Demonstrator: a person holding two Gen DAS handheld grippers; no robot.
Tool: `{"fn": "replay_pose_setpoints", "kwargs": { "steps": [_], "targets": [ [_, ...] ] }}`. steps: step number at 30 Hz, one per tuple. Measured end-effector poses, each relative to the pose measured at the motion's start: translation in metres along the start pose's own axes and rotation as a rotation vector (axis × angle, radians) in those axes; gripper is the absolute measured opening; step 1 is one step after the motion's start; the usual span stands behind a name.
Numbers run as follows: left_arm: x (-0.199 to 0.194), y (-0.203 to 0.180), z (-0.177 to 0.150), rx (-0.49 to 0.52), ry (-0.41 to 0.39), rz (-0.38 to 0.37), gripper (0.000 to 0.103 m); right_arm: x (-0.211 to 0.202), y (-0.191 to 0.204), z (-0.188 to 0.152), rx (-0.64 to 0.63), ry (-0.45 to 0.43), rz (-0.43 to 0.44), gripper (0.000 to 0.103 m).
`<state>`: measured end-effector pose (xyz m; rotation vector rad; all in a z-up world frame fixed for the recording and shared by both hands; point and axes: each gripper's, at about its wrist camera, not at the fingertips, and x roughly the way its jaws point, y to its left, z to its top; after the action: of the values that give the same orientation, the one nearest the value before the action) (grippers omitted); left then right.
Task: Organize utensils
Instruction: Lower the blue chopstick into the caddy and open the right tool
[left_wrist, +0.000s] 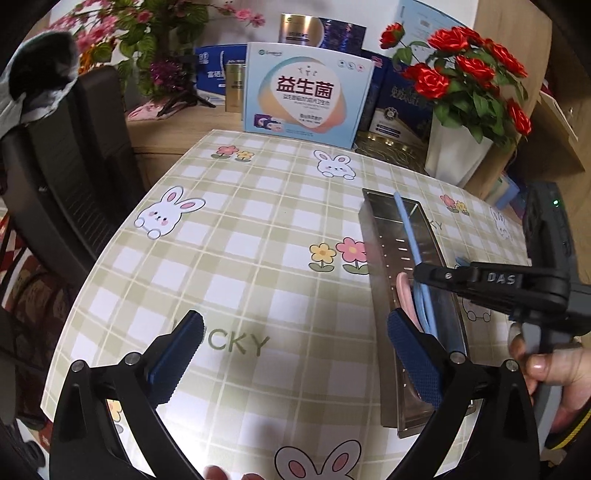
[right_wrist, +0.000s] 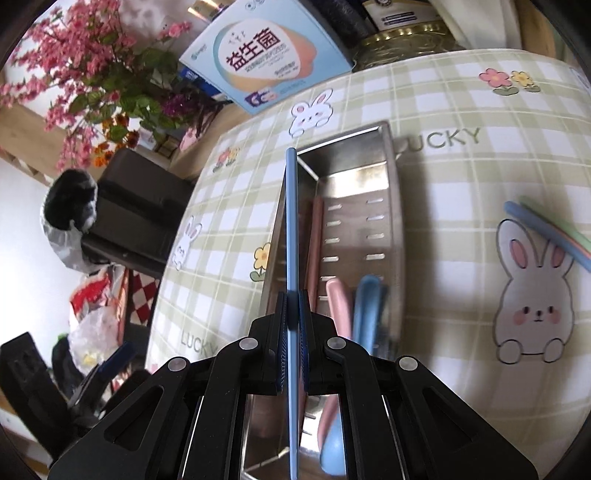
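The right gripper (right_wrist: 291, 321) was clamped on a blue utensil (right_wrist: 291, 221), holding it lengthwise over the metal tray (right_wrist: 393, 206), apparently to drop it beside the pink one (right_wrist: 338, 306) there. The left gripper (left_wrist: 295, 362) gaped wide and empty above the checked tablecloth (left_wrist: 229, 236). Two more sticks (right_wrist: 550, 232) lay near the cloth's right edge.

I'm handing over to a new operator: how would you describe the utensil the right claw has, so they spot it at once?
On the checked bunny tablecloth stands a long steel tray with slots in its floor. Over its left wall the right claw is shut on a thin blue stick, seen edge-on. Unlike the pink and blue utensils lying inside, it is raised, its tip above the tray's far corner.
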<state>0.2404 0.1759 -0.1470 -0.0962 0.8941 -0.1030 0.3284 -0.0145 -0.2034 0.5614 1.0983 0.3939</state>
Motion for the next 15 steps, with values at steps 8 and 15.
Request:
{"fn": "replay_pose_setpoints", "kwargs": {
  "steps": [8, 15],
  "targets": [
    [-0.006, 0.003, -0.004, -0.029, -0.036, -0.019, 0.097, 0.013, 0.001, -0.014, 0.003, 0.036, -0.016, 0.006],
    [-0.006, 0.003, -0.004, -0.036, -0.026, -0.026, 0.097, 0.011, 0.0, -0.018, 0.006, 0.035, -0.02, 0.006]
  ]
}}
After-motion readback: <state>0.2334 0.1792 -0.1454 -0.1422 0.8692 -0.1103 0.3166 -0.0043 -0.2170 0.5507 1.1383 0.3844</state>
